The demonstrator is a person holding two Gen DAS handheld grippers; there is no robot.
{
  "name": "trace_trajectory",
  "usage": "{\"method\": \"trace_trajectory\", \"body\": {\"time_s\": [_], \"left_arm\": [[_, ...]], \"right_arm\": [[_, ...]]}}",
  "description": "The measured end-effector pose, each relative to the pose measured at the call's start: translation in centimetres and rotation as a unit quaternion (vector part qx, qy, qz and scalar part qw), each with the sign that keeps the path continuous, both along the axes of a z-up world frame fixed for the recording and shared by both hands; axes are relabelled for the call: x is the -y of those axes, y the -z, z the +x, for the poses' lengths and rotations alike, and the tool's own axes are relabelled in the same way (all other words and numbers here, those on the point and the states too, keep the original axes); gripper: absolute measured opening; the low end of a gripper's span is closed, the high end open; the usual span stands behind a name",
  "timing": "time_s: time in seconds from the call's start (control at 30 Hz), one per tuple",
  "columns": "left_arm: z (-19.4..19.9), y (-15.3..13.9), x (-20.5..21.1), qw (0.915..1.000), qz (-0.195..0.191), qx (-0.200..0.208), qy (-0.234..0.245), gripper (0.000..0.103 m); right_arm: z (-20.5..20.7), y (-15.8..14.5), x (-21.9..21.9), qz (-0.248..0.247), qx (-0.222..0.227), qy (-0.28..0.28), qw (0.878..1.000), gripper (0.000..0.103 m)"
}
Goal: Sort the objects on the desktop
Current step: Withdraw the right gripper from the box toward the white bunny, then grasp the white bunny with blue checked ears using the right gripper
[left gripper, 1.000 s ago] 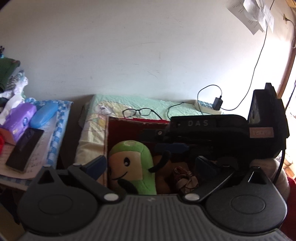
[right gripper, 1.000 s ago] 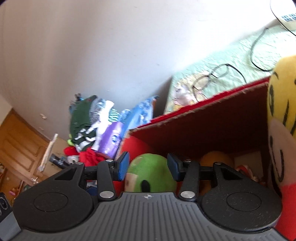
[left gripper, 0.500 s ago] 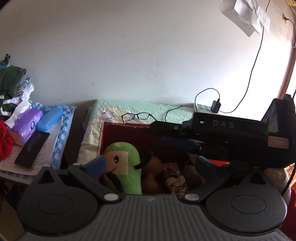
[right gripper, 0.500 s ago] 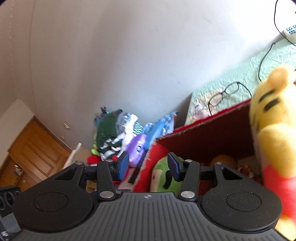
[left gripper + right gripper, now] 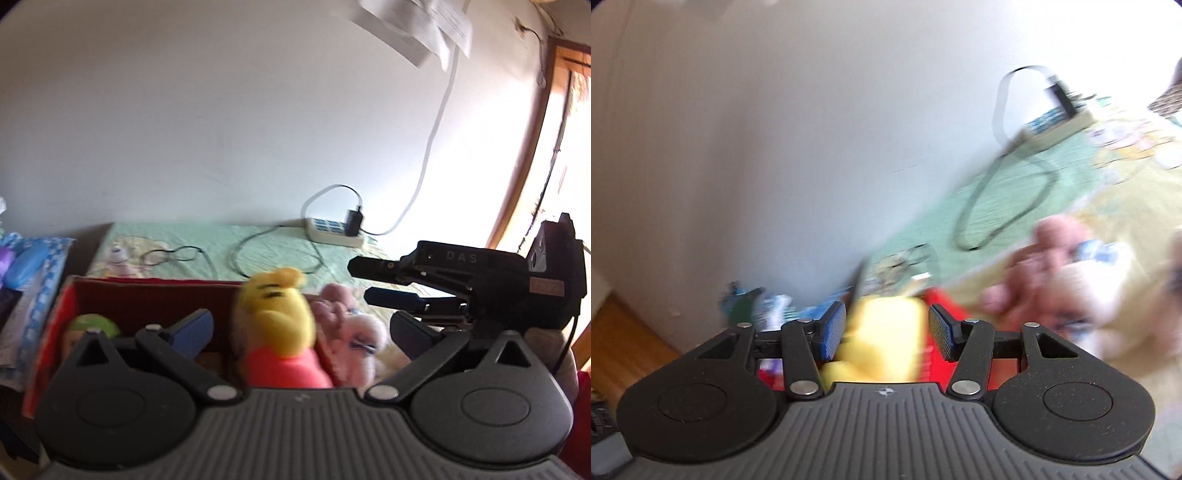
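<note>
Two grippers are up over the red box (image 5: 62,314). The left gripper (image 5: 301,330) is spread wide with nothing between its fingers. The right gripper (image 5: 373,280), seen from the left wrist view, hangs off to the right of the box above the bedspread; in its own view its blue pads (image 5: 833,332) stand apart, with the yellow plush (image 5: 882,339) showing between them. That picture is too blurred to say whether the pads touch the toy.

I count three soft toys: one yellow plush (image 5: 275,310) in a red shirt, upright at the right end of the box; one green plush (image 5: 92,325) low at the left end; one pink-and-white plush (image 5: 351,328) just outside the box's right wall, on the bedspread.

Behind, on the green bedspread (image 5: 229,236), lie one pair of glasses (image 5: 170,254), one looped black cable (image 5: 258,254) and one power strip (image 5: 332,232) with a single charger plugged in.
</note>
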State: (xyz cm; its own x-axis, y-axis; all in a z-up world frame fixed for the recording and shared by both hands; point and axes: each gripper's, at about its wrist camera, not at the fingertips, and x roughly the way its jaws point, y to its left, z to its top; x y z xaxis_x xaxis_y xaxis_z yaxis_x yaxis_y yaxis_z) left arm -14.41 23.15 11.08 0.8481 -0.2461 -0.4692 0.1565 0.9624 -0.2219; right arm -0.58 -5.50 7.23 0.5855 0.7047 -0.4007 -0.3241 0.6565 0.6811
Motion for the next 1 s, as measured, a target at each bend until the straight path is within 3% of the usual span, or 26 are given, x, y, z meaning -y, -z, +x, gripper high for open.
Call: {"method": "trace_trajectory", "body": {"time_s": [0.3, 0.6, 1.0], "left_arm": [[3.8, 1.8, 11.0, 0.9968, -0.012, -0.027, 0.075, 0.102], [8.2, 5.4, 18.4, 0.9855, -0.016, -0.090, 0.142, 0.102], [15.2, 10.1, 24.4, 0.9682, 0.021, -0.133, 0.211, 0.102]], "right_arm": [[1.3, 3.8, 9.7, -0.058, -0.048, 0.053, 0.996, 0.054], [2.4, 7.4, 15.8, -0.091, -0.097, 0.087, 0.987, 0.054], [5.6, 11.6, 20.5, -0.004, -0.186, 0.103, 0.977, 0.057]]}}
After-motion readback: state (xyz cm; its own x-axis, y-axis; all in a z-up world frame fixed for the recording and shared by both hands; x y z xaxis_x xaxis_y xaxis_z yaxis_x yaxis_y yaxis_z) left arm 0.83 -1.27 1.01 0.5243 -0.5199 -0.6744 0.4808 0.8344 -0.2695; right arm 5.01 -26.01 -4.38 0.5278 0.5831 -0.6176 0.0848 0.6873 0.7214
